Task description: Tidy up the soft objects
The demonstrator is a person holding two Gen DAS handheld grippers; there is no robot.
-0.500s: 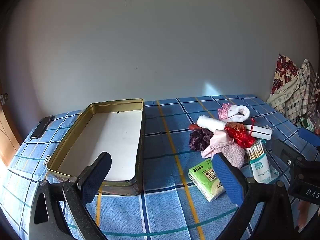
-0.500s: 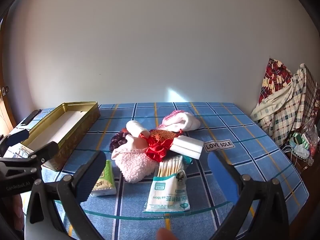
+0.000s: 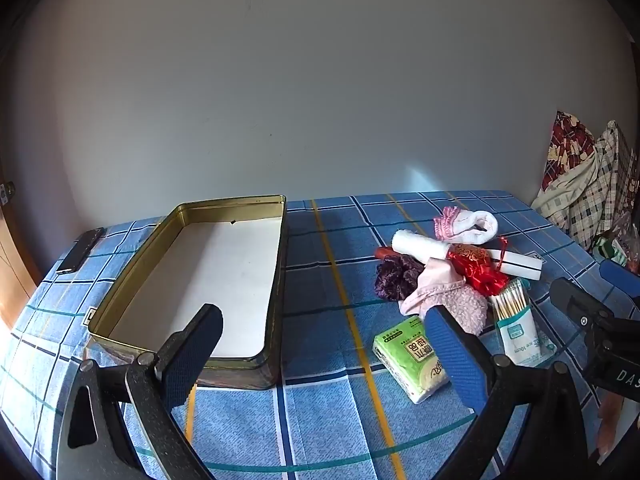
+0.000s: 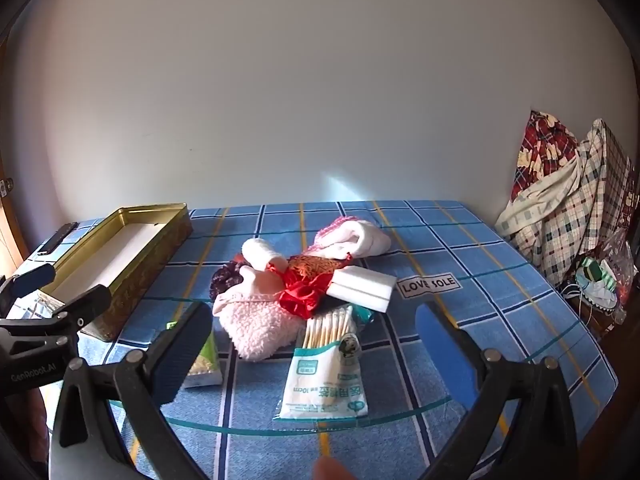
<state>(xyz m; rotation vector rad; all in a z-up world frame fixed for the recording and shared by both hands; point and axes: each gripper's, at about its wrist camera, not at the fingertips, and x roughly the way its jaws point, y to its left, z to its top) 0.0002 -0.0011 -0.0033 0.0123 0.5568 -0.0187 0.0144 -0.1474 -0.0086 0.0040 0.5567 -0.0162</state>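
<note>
An open gold tin [image 3: 276, 280] with a white floor stands at the table's left; it also shows in the right wrist view [image 4: 132, 272]. A pile of soft things lies to its right: a fluffy pink cloth [image 4: 256, 328], a red satin pouch [image 4: 304, 292], a purple scrunchie [image 3: 394, 276], a white roll [image 3: 416, 246], a pink-cuffed white sock [image 4: 360, 236]. My left gripper [image 3: 320, 354] is open and empty above the near table edge, by the tin's near corner. My right gripper [image 4: 316, 356] is open and empty, in front of the pile.
A green tissue pack [image 3: 408, 356], a cotton swab packet [image 4: 328, 372] and a white box [image 4: 360, 288] lie by the pile. A black phone [image 3: 78, 250] lies at the far left. Plaid bags [image 4: 568, 208] stand beyond the table's right edge.
</note>
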